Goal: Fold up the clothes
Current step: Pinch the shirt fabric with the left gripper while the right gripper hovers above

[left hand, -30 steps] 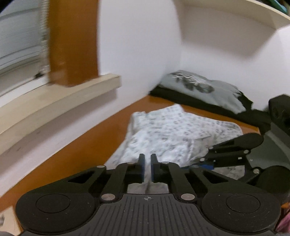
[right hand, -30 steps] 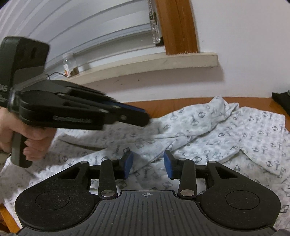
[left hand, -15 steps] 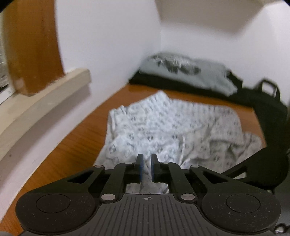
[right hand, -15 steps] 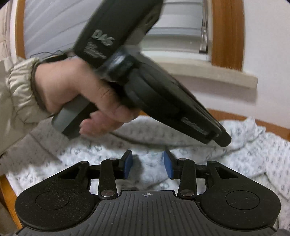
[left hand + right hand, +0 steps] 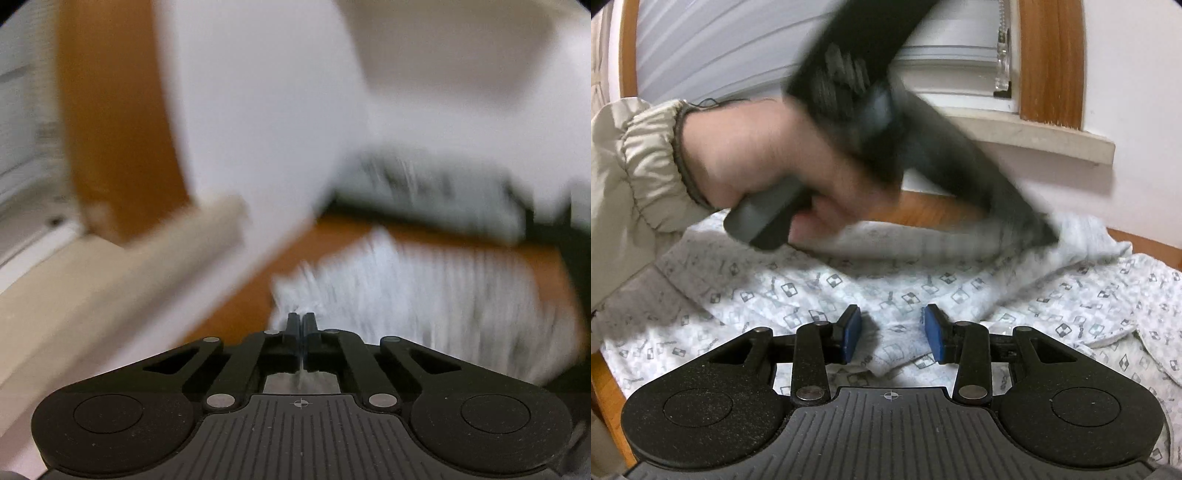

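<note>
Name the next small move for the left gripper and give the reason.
Probably draw the left gripper across to lay its pinched edge over the patterned garment: its jaws are shut on a bit of that cloth, while the right gripper is open, holding nothing.

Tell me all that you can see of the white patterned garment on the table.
The white patterned garment is thin cloth printed with small grey squares. It lies rumpled and spread over the wooden table. The left gripper is shut on a fold of it. The right gripper stands open over it.
</note>
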The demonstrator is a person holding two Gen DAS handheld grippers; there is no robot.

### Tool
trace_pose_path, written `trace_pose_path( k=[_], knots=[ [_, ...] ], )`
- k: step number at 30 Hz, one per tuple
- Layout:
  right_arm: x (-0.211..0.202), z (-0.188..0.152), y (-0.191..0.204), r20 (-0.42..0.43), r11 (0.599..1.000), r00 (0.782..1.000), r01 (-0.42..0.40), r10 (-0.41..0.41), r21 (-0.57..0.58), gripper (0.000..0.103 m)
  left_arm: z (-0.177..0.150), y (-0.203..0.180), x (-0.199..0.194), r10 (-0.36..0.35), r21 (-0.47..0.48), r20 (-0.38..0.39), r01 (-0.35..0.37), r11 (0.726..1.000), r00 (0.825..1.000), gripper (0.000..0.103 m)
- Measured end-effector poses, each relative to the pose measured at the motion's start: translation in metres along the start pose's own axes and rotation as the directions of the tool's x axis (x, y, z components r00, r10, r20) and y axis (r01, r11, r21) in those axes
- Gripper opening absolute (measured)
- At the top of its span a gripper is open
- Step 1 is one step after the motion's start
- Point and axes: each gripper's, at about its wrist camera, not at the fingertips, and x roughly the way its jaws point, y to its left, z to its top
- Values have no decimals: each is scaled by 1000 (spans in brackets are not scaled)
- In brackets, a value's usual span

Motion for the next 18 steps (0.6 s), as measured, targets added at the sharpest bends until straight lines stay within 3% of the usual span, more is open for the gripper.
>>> trace_pose_path(
  k=[2,6,9,10,13,18],
  knots=[
    [-1,0,0,-1,1000,1000,-2,2,2,40,8,21,-5,35,-101,13,-34,994,999,2],
    [1,1,-2,-2,1000,1000,1,-1,-1,40,0,32,-6,107,-121,-32,-110,986,994,3],
    [4,4,-8,3,1000,1000,-10,10,19,40,-12,29,-19,122,-129,-30,-125,984,992,20],
    [2,4,-11,10,999,1000,-12,12,32,40,-17,28,-25,120,-134,-30,-123,983,992,25],
    [-6,7,-25,35,995,999,6,-9,99,40,-37,25,-43,109,-165,-36,-113,980,993,26],
    [-15,28,-66,47,985,991,122,-128,125,40,-57,8,-49,46,-179,-68,-58,982,997,26]
  ],
)
